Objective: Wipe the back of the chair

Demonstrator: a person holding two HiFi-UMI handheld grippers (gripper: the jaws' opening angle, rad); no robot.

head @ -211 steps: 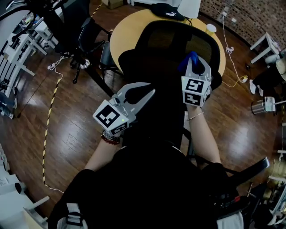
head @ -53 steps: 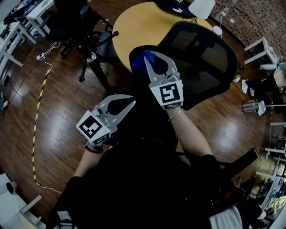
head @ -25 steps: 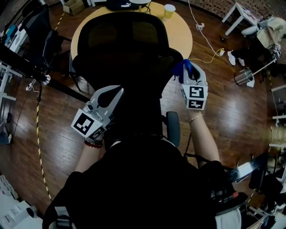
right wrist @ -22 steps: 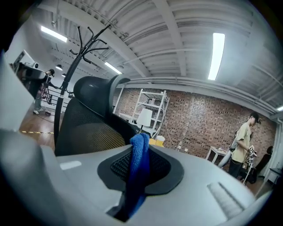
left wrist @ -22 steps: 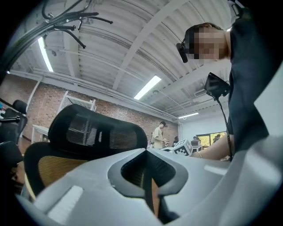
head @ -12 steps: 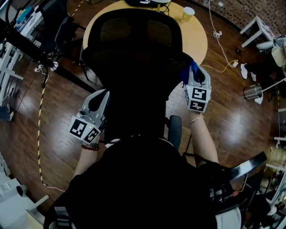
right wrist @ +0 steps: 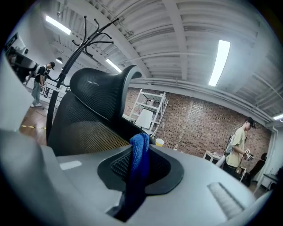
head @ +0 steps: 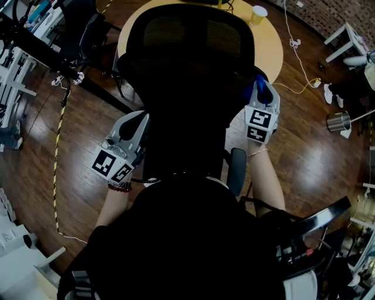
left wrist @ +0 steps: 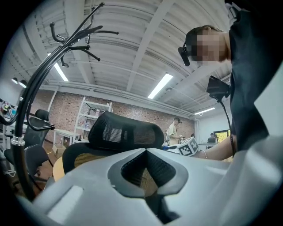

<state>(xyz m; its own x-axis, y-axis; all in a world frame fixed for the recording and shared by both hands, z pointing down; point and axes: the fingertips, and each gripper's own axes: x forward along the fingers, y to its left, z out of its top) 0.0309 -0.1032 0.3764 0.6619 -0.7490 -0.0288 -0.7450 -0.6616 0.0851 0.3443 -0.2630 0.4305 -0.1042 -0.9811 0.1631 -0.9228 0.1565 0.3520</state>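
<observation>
The black mesh chair (head: 190, 64) stands right in front of me, its back (right wrist: 95, 103) towards me. My right gripper (head: 262, 95) sits at the right edge of the back, shut on a blue cloth (head: 256, 88) that hangs between its jaws (right wrist: 138, 165). Whether the cloth touches the chair cannot be told. My left gripper (head: 139, 119) is at the left edge of the back, jaws shut with nothing between them (left wrist: 146, 151). The headrest (left wrist: 125, 131) shows in the left gripper view.
A round yellow table (head: 270, 51) with a paper cup (head: 258, 13) stands behind the chair. Another black chair (head: 88, 41) and white desks are at the left. A metal bin (head: 338, 122) and a white cable (head: 299, 44) lie right. A coat rack (left wrist: 31, 101) stands nearby.
Two seconds ago the right gripper held the cloth at the chair's left edge; it now rests at the right edge. The left gripper has drawn in against the chair's left side.
</observation>
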